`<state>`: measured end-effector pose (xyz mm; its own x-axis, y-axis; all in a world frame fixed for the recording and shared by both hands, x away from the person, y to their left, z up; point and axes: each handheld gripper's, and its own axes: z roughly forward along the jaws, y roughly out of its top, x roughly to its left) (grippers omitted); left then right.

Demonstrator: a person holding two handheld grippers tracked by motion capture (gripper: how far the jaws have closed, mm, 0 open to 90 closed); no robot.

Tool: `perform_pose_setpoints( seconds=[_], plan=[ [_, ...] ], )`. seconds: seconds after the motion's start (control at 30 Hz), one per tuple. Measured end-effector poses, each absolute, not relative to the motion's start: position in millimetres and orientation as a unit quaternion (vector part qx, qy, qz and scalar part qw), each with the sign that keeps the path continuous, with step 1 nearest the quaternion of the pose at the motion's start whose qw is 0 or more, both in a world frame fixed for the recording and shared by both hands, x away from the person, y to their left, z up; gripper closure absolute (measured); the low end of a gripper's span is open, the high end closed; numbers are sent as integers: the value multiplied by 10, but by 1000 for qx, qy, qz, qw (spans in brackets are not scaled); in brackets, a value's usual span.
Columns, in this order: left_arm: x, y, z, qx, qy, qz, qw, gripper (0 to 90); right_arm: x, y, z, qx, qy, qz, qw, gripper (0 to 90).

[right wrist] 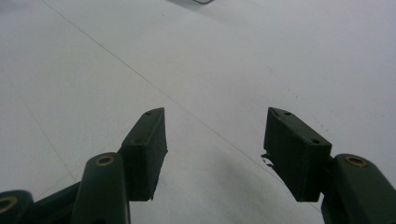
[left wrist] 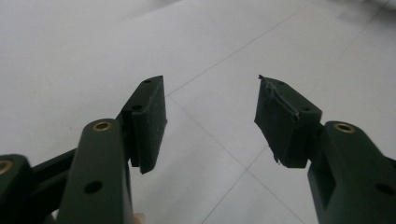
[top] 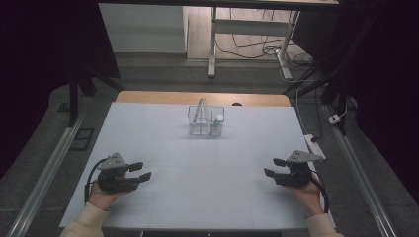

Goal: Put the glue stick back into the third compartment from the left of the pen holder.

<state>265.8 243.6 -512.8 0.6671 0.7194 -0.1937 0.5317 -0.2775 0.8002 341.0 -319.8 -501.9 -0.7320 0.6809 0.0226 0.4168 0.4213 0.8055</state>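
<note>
A clear plastic basket [top: 206, 121] with an upright handle stands at the far middle of the white table [top: 163, 148]; a small white bottle [top: 217, 123] sits in its right half. My left gripper [top: 141, 171] rests low over the table's near left, held in a hand, open with nothing between its jaws. In the left gripper view the left gripper [left wrist: 210, 116] shows only bare table between the pads. My right gripper [top: 273, 167] sits at the near right, open and empty, pointing inward. In the right gripper view the right gripper [right wrist: 215, 154] has white tabletop in its gap.
Beyond the table's wooden far edge [top: 202, 97] a white desk frame [top: 247, 34] stands over loose cables on the floor. A power strip [top: 313, 144] lies off the table's right edge. Metal rails [top: 47, 173] run along both sides.
</note>
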Motion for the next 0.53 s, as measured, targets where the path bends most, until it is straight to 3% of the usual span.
perform_pose_setpoints(
  seconds=[0.53],
  plan=[
    [2671, 2434, -5135, 794, 399, 102, 447, 416, 3402, -3204, -5007, 326, 828, 427, 160, 383]
  ],
)
